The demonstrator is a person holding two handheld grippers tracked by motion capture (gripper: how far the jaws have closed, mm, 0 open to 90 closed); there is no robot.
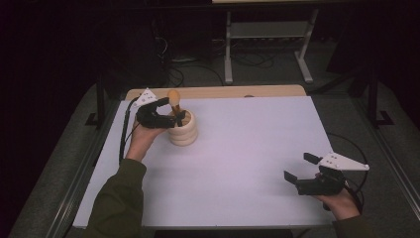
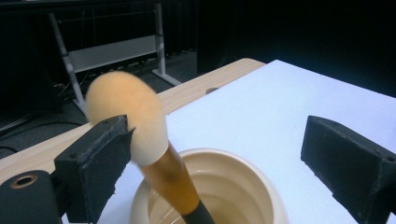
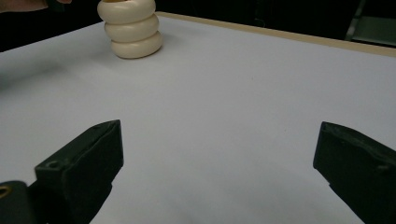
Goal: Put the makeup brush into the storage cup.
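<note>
High view: the left gripper is hovering at the rim of a cream ribbed holder that is standing on the far left part of the white worktop. A makeup brush is standing in the holder, its tan head rising just above the gripper. The right gripper is resting near the worktop's near right corner, well apart from the holder, its fingers spread wide and holding nothing.

Left gripper view: the fingers are standing wide apart above the holder's mouth. The brush is leaning between them, its fluffy head lying against the left finger and well clear of the right one; neither is gripping it.

Right gripper view: both fingers are gaping over bare worktop, with the holder far off at upper left.
</note>
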